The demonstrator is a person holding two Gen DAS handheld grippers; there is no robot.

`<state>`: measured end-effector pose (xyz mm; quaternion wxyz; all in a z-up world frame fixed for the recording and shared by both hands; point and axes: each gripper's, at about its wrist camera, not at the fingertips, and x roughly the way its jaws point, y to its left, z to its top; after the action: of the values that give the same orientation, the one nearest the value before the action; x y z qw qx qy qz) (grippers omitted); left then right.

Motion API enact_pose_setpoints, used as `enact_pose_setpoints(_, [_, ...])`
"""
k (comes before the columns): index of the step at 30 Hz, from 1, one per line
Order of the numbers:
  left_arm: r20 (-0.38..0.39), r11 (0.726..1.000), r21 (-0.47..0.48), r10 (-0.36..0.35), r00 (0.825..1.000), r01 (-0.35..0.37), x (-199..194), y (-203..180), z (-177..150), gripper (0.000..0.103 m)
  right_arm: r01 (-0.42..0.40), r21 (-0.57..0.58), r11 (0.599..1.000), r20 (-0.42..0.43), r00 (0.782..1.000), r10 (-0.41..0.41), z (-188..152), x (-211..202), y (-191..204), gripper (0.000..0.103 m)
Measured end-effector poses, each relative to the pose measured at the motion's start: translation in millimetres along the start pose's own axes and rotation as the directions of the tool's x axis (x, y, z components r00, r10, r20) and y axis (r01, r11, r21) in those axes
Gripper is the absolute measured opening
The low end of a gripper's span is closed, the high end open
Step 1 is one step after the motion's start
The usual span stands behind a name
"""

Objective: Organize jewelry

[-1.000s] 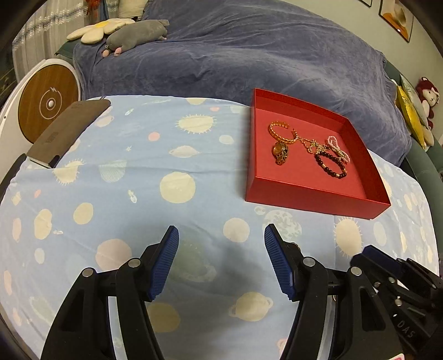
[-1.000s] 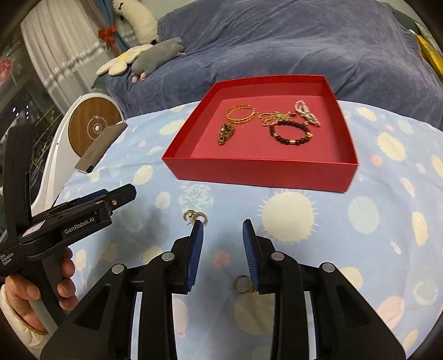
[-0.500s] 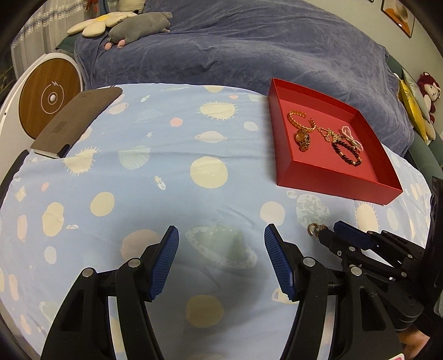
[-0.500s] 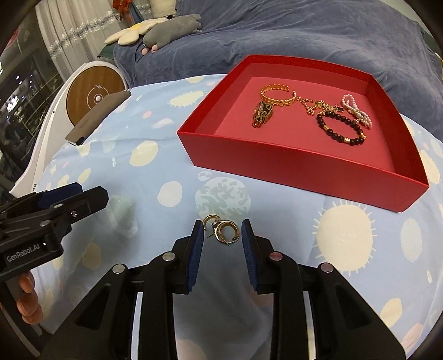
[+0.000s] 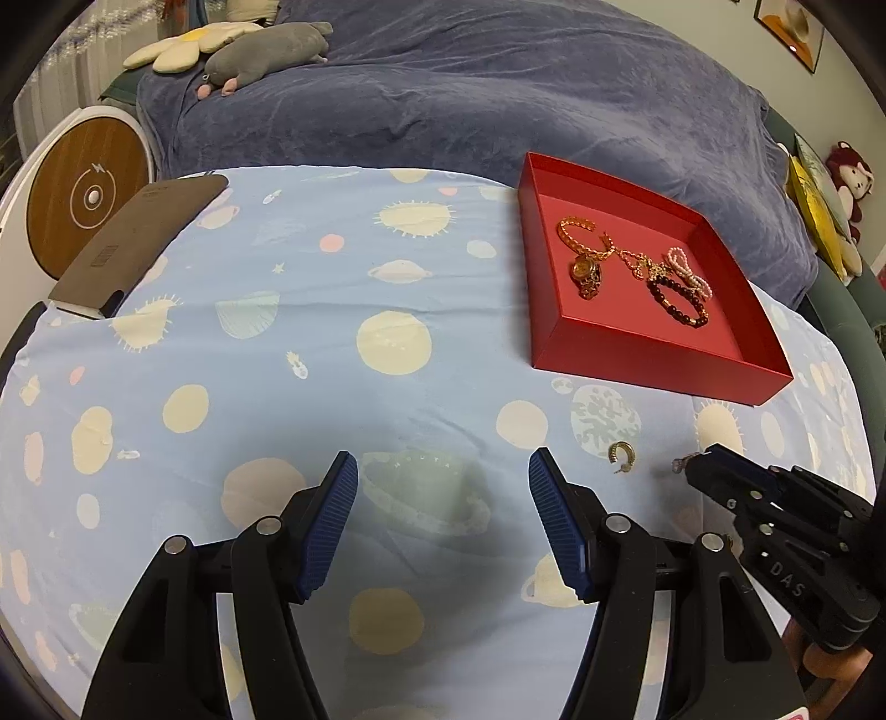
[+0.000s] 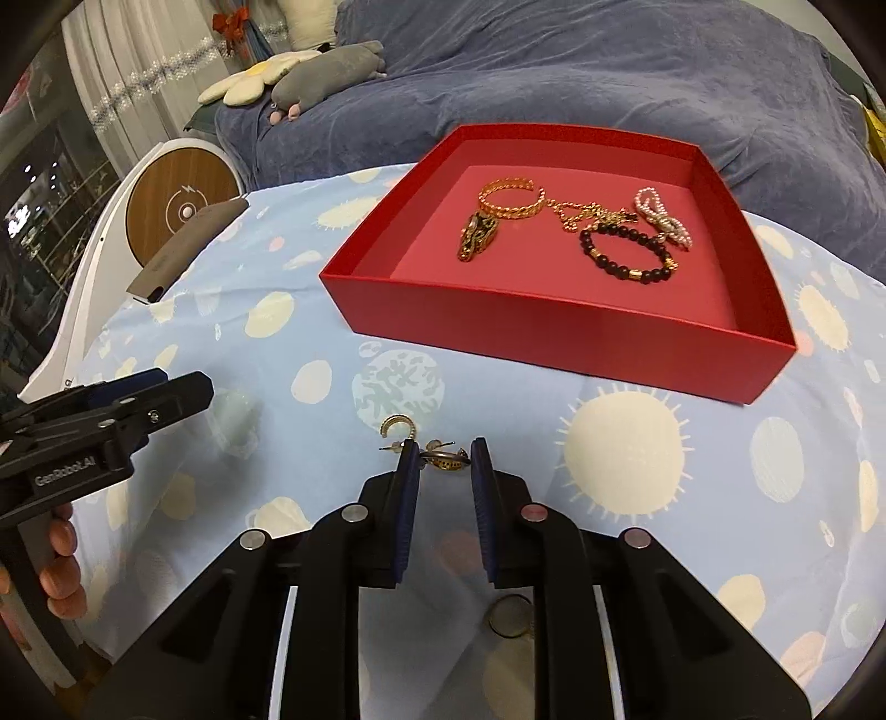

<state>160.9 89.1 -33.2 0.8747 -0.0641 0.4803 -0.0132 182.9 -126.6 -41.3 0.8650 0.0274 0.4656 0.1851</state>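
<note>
A red tray (image 6: 554,327) (image 5: 653,354) on the planet-print cloth holds a gold bangle (image 6: 509,198), a gold watch (image 6: 477,235), a gold chain, a pearl piece (image 6: 664,219) and a dark bead bracelet (image 6: 628,252). My right gripper (image 6: 443,459) is shut on a gold hoop earring (image 6: 443,458) held just above the cloth. A second gold hoop earring (image 6: 397,425) (image 5: 621,453) lies on the cloth just left of it. My left gripper (image 5: 440,498) is open and empty over the cloth, left of the right gripper (image 5: 692,462).
A grey phone-like slab (image 5: 138,243) lies at the cloth's far left edge beside a round wooden charger (image 5: 88,194). A blue bed with plush toys (image 5: 266,52) lies behind. A gold ring (image 6: 509,617) lies on the cloth under my right gripper.
My right gripper has closed on one of the two hoop earrings and lifted it slightly. The left gripper has drifted back, staying open.
</note>
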Motion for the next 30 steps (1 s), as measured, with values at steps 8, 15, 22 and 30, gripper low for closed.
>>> enact_pose_setpoints(8, [-0.011,0.999,0.036,-0.028,1.0,0.029,6,-28,-1,0.062,0.028,0.054,0.998,-0.059,0.998,-0.025,-18,-6,-31,0.018])
enact_pose_setpoints(15, [-0.018,0.998,0.047,-0.032,0.999,0.033,12,-45,1,0.062,0.042,0.037,0.998,-0.124,0.992,-0.037,-40,-9,-44,0.019])
enact_pose_setpoints(22, [-0.033,0.994,0.089,-0.056,0.998,0.059,18,-69,-2,0.062,0.066,0.035,0.997,-0.097,0.993,-0.062,-44,-27,-55,0.019])
enact_pose_setpoints(30, [-0.048,0.989,0.135,-0.062,0.997,0.068,24,-91,-9,0.062,0.025,0.086,0.996,-0.081,0.997,-0.018,-43,-30,-63,0.041])
